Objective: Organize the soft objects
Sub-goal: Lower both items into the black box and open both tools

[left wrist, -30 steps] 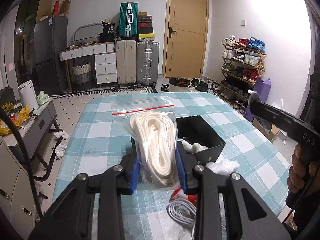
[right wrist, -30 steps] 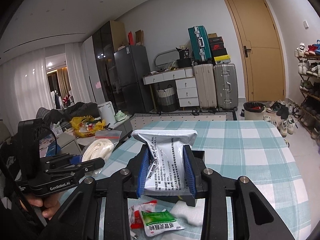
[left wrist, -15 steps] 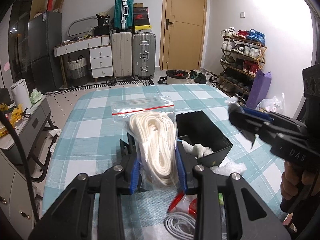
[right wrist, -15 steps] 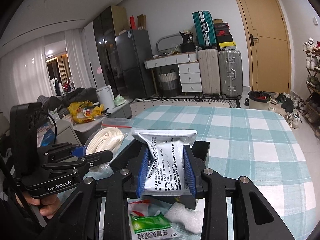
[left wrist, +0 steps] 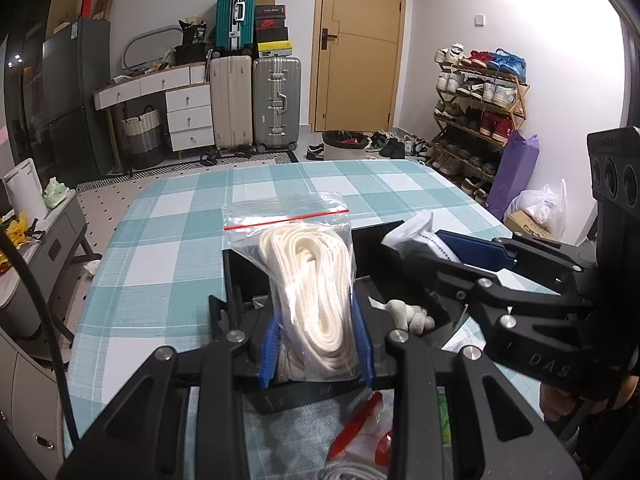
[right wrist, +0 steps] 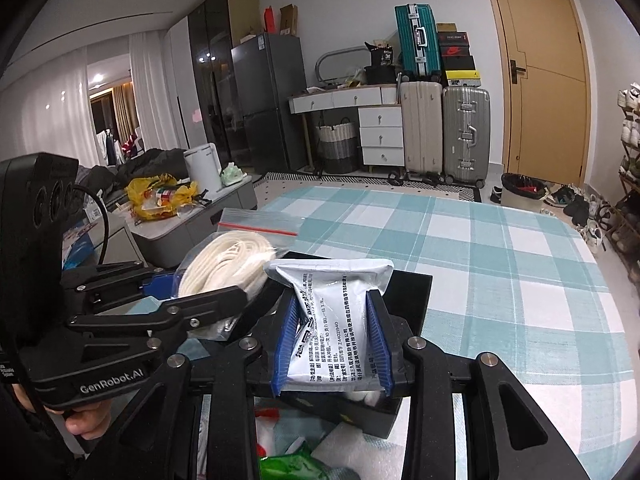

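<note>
My left gripper [left wrist: 316, 344] is shut on a clear zip bag of white rope [left wrist: 310, 280], held upright over the left part of an open black box [left wrist: 240, 280]. My right gripper [right wrist: 332, 344] is shut on a silver-white printed pouch [right wrist: 332, 312], held above the same black box [right wrist: 412, 292]. In the left wrist view the right gripper [left wrist: 448, 256] comes in from the right with the pouch [left wrist: 412, 228] over the box. In the right wrist view the left gripper [right wrist: 160, 284] and the rope bag [right wrist: 228, 264] sit at the left. White soft items [left wrist: 408, 314] lie inside the box.
The box stands on a table with a teal and white checked cloth [right wrist: 500, 260]. Near the table's front edge lie a red-trimmed packet [left wrist: 360, 428], a green packet [right wrist: 296, 464] and white foam wrap [right wrist: 340, 444]. A hand [right wrist: 86, 424] grips the left tool.
Both grippers moved forward and lower, closing in over the black box. The right gripper with its pouch came in from the right edge to just beside the rope bag.
</note>
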The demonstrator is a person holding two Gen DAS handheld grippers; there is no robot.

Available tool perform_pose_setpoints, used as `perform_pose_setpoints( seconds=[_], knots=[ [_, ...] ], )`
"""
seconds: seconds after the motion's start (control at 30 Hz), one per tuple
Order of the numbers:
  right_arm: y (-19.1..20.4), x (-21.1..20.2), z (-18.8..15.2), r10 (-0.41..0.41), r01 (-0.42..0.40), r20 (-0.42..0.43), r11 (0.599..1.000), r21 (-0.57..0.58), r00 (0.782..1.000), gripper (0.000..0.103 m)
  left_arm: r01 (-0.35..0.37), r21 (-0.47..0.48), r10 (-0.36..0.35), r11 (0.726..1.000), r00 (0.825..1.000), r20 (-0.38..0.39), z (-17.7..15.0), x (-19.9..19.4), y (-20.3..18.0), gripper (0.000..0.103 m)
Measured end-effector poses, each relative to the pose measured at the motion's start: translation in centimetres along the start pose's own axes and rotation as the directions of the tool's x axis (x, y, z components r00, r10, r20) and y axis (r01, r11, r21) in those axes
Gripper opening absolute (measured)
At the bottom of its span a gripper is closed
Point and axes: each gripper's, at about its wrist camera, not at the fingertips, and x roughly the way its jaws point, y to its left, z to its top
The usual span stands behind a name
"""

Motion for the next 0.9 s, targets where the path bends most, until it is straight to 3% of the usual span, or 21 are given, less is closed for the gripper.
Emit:
perform_pose_setpoints(
  seconds=[0.3,0.37,0.47,0.53,0.6,0.63,0.67,0.7,0.73,0.8,0.9],
  knots=[
    [-0.7,2.5,-0.2,-0.025,0.024,-0.035,1.000,-0.009,0.999,0.034,-0.012,0.015,0.012,1.000,0.999,-0.033,-0.2,2.2,-0.3,0.031],
    [-0.8,2.7,-0.2,-0.021,0.021,-0.038,1.000,-0.017,0.999,0.038,-0.011,0.018,0.012,1.000,0.999,-0.039,-0.4,2.3,-0.3,0.034],
    [-1.1,2.4,-0.1,-0.048,0.048,-0.021,0.999,-0.024,0.999,0.053,-0.017,0.011,0.018,1.000,0.999,-0.033,-0.3,2.1,0.1,0.039],
    [-1.3,1.9,0.0,-0.061,0.061,-0.018,0.998,-0.028,0.998,0.061,-0.013,0.006,0.013,1.000,1.000,-0.023,-0.2,1.8,0.3,0.057],
    [-1.7,1.0,-0.1,-0.090,0.090,-0.012,0.996,-0.020,0.996,0.072,-0.014,0.001,0.014,1.000,1.000,-0.015,-0.2,1.3,0.6,0.059],
    [-2.0,0.5,-0.2,-0.094,0.094,-0.012,0.996,-0.009,0.995,0.083,-0.014,0.001,0.014,1.000,1.000,-0.019,-0.2,1.1,0.6,0.064],
    [-2.3,-0.1,-0.3,-0.092,0.092,-0.015,0.996,0.004,0.996,0.086,-0.011,-0.007,0.011,1.000,1.000,-0.024,-0.3,0.9,0.8,0.070],
    [-2.5,-0.7,-0.5,-0.085,0.086,-0.016,0.996,0.013,0.996,0.087,-0.016,-0.020,0.016,1.000,1.000,-0.022,-0.4,0.7,1.0,0.086],
    [-2.7,-1.3,-0.7,-0.085,0.085,-0.020,0.996,0.020,0.996,0.091,-0.023,-0.032,0.023,0.999,1.000,-0.013,-0.6,0.3,1.2,0.095],
    [-2.9,-2.2,-1.1,-0.098,0.099,-0.026,0.995,0.033,0.995,0.102,-0.037,-0.042,0.038,0.998,0.999,0.015,-1.1,-0.7,1.6,0.097],
    [-3.3,-3.4,-2.2,-0.101,0.103,-0.035,0.993,0.065,0.994,0.102,-0.048,-0.045,0.048,0.998,0.999,0.005,-1.8,-1.5,1.8,0.103]
  ],
)
